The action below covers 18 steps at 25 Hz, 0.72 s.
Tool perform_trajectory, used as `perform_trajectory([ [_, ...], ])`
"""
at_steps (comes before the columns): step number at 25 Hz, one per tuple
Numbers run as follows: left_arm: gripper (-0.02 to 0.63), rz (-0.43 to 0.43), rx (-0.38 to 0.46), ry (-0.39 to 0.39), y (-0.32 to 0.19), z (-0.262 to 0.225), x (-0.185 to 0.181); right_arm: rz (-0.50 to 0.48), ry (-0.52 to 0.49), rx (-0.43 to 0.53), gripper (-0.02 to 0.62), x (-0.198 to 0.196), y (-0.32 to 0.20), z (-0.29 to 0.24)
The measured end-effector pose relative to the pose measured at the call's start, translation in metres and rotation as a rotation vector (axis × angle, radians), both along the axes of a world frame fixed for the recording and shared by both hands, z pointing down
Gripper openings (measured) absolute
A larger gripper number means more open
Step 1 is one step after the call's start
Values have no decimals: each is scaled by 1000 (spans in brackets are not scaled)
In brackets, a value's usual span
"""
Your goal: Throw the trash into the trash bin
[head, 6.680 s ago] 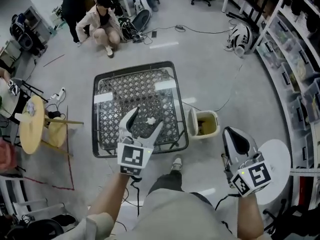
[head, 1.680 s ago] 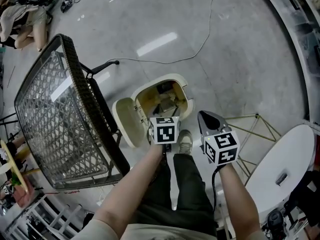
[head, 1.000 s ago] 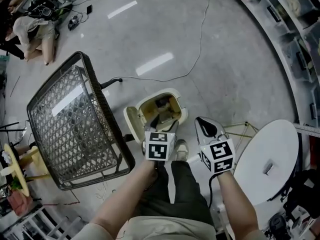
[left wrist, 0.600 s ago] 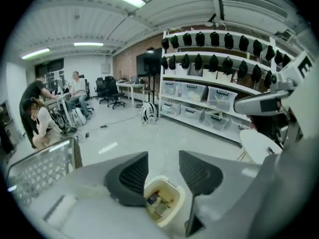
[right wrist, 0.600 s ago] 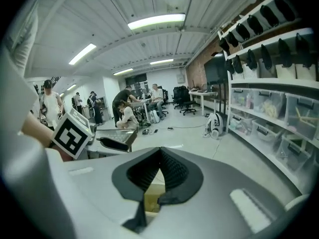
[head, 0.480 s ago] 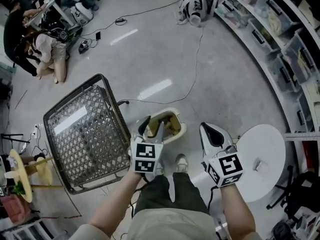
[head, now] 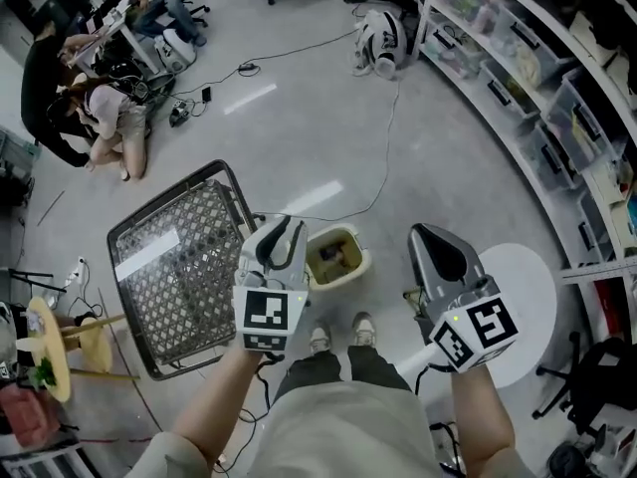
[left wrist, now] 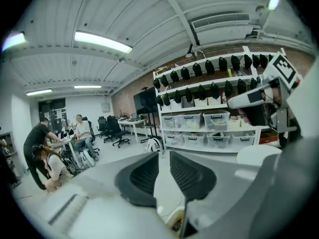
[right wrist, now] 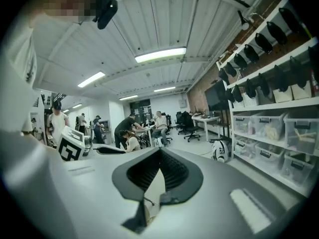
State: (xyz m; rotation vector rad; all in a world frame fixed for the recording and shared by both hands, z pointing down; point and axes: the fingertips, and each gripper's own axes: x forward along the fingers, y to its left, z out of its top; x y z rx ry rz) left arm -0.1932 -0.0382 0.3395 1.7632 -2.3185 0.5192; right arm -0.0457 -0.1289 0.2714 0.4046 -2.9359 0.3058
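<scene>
While both hands are held high above the grey floor, the wicker table stands at the person's left and the round white table at the right. The cream trash bin sits on the floor between them, just beside the wicker table's near right corner and just ahead of the person's shoes. A cable trails across the floor toward the bin's far side. A careless step forward could probably snag it, or kick the open bin over and spill what it holds. Seen from the head camera, the left gripper hangs over the bin's left edge. Its jaws have just been closing and stand a narrow slit apart, with nothing between them. The right gripper has its jaws pressed fully together and is likewise empty. The trash shows as a dark jumble inside the bin, so the throw looks done.
</scene>
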Motion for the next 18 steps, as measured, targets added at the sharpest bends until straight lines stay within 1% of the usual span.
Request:
perform_trajectory([
  [2,71,9,30,-34,8,-26,-1,-4,-23,34,3,4,4,-24],
  [5,69,20,89,-76,22,-67,-6,-6,-48,108,3,4,12,-58],
  [7,50,11,139,-84,30,-93,-7,-16,-74,138,3,3,19,-77],
  [10,13,-17,205,-96,42,-122,-2,-37,-109,139,3,5,31,-98],
  [13,3,-1,248,-127,47,-143,4,-59,-169,108,3,7,43,-118],
  [16,3,26,291,-122,55,-156,14,-67,-198,148,3,9,54,-132],
  [18,3,32,301,-114,59,-158,17,-87,-216,159,3,8,60,-136],
])
